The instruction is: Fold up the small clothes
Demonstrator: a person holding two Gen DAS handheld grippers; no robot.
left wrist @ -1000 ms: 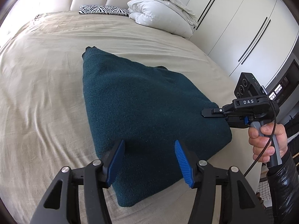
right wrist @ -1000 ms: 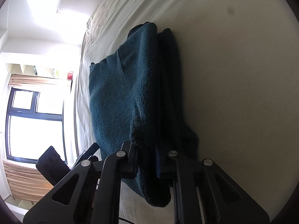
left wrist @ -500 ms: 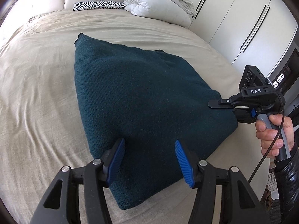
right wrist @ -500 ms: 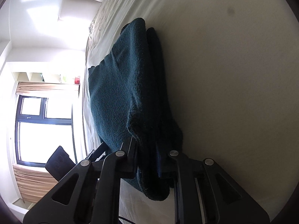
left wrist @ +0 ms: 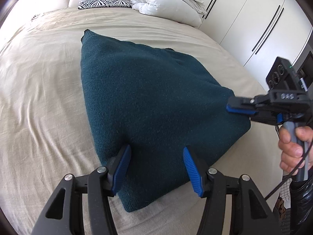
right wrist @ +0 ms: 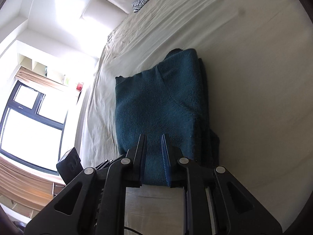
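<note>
Hovering nearest, the left gripper [left wrist: 155,165], standing about half open over the near edge of the folded teal sweater [left wrist: 148,105], clasping nothing. Lying flat mid-bed on the beige bed sheet [left wrist: 39,98]. Just off the sweater's right corner, the right gripper [right wrist: 153,152], showing a narrow gap, holding no fabric. Beyond, sitting by the headboard, a zebra-print pillow [left wrist: 103,3] and a white duvet [left wrist: 166,2].

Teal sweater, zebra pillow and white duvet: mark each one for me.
teal sweater [left wrist: 148,98], left wrist view, middle of its folded top face.
zebra pillow [left wrist: 103,3], left wrist view, centre of its striped cover.
white duvet [left wrist: 168,2], left wrist view, front of the bundled heap.
</note>
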